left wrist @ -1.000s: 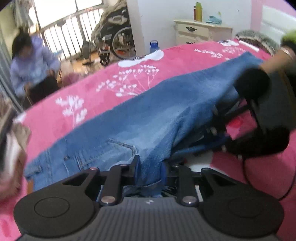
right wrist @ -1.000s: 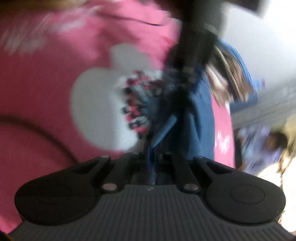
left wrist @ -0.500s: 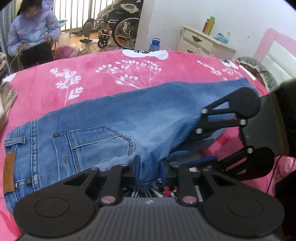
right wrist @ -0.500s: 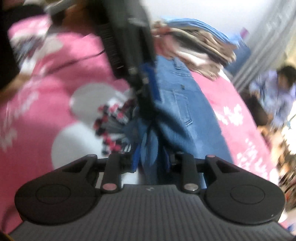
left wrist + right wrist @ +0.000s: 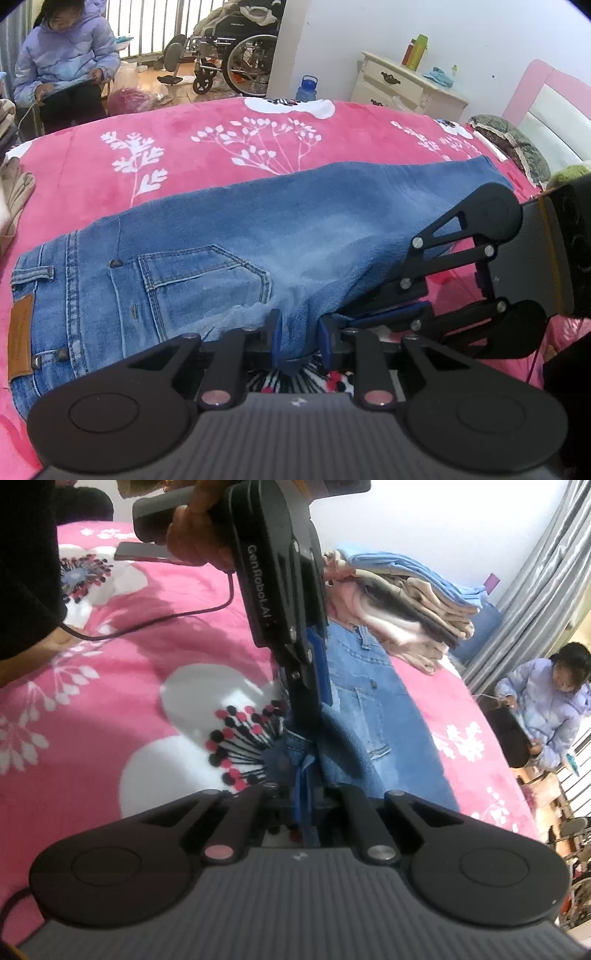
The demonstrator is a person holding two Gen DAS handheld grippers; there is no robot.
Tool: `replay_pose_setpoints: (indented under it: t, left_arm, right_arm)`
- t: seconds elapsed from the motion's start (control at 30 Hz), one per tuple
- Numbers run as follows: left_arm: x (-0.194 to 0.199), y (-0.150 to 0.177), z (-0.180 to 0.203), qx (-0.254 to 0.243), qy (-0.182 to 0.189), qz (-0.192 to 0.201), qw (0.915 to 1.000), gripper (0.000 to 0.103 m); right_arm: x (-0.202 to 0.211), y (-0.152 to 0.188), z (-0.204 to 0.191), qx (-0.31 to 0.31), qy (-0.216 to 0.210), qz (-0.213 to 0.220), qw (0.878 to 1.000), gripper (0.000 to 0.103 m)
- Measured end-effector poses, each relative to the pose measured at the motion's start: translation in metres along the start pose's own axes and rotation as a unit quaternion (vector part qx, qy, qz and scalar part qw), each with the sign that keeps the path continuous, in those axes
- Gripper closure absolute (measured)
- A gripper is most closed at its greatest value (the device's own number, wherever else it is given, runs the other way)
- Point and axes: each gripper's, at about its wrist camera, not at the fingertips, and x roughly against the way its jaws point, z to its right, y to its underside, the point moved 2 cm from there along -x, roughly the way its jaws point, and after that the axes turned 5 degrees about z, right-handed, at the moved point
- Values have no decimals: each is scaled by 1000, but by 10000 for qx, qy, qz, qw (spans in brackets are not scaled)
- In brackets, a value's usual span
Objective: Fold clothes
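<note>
Blue jeans lie lengthwise across the pink flowered bed cover, folded leg over leg, back pocket and waistband patch at the left. My left gripper is shut on a bunched fold of the jeans' near edge, the denim pinched between its blue pads. My right gripper comes in from the right, tips almost touching the left one's. In the right wrist view my right gripper is shut on the same denim edge of the jeans, just below the left gripper, which a hand holds.
A stack of folded clothes sits on the bed beyond the jeans' waistband. A black cable and a phone lie on the cover. A seated person in a lilac jacket, a wheelchair and a nightstand stand off the bed.
Both grippers have carried the jeans' edge down toward the near side and come to rest. The jeans now lie flatter, waistband in view. The right gripper has closed in beside the left one.
</note>
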Motion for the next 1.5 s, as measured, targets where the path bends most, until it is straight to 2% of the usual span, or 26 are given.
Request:
replay_pose_setpoints:
  t: [0.17, 0.27, 0.33, 0.43, 0.53, 0.63, 0.7, 0.77, 0.8, 0.87, 0.93, 0.97, 1.0, 1.1, 1.2, 1.3, 1.37, 1.5]
  left_arm:
    - [4, 10, 10, -249, 29, -198, 9995, 73]
    - [9, 16, 18, -480, -53, -204, 9986, 73]
    - [13, 19, 25, -664, -122, -161, 9976, 72]
    - [14, 20, 41, -1090, -237, 1, 9938, 62]
    - [6, 20, 61, -1693, -433, 141, 9845, 54]
    - [-7, 26, 79, -2273, -632, 188, 9716, 53]
    - [-15, 30, 89, -2587, -748, 223, 9628, 56]
    - [-18, 34, 94, -2714, -820, 315, 9584, 73]
    - [-18, 34, 96, -2761, -834, 345, 9569, 81]
    - [-16, 37, 99, -2924, -827, 399, 9519, 86]
    - [-15, 42, 103, -3186, -846, 397, 9433, 87]
    - [-15, 45, 104, -3313, -853, 381, 9389, 88]
    - [-16, 49, 106, -3451, -865, 356, 9339, 88]
    - [-19, 58, 108, -3659, -881, 286, 9260, 88]
    - [-23, 62, 105, -3624, -840, 206, 9280, 88]
    - [-22, 62, 100, -3569, -842, 108, 9303, 84]
    - [-17, 59, 98, -3490, -852, 76, 9332, 82]
    - [1, 49, 93, -3209, -889, 160, 9428, 81]
  right_arm:
    - [9, 4, -8, -314, -465, -157, 9983, 101]
    - [16, 12, -13, -395, -236, -336, 9984, 100]
    - [21, 16, -5, -784, -129, -461, 9958, 100]
    - [31, 17, 8, -1388, 74, -505, 9890, 99]
    - [42, 14, 18, -1778, 270, -464, 9826, 97]
    - [54, 9, 24, -1829, 503, -343, 9812, 78]
    - [56, 9, 26, -1596, 646, -323, 9845, 60]
    - [55, 11, 29, -1371, 703, -337, 9875, 48]
    - [50, 14, 31, -1357, 625, -393, 9880, 46]
    - [37, 20, 36, -1365, 444, -530, 9882, 46]
    - [26, 26, 41, -1572, 133, -663, 9852, 53]
    - [24, 25, 42, -1701, -41, -684, 9830, 72]
    - [26, 23, 41, -1773, -164, -667, 9817, 83]
    - [37, 19, 23, -1449, -335, -690, 9865, 91]
    - [42, 37, 0, -934, -192, -1203, 9882, 93]
    - [51, 53, -3, -975, -13, -1501, 9838, 93]
    - [64, 49, 5, -1319, 103, -1400, 9813, 93]
    - [77, 29, 28, -1961, 318, -738, 9773, 92]
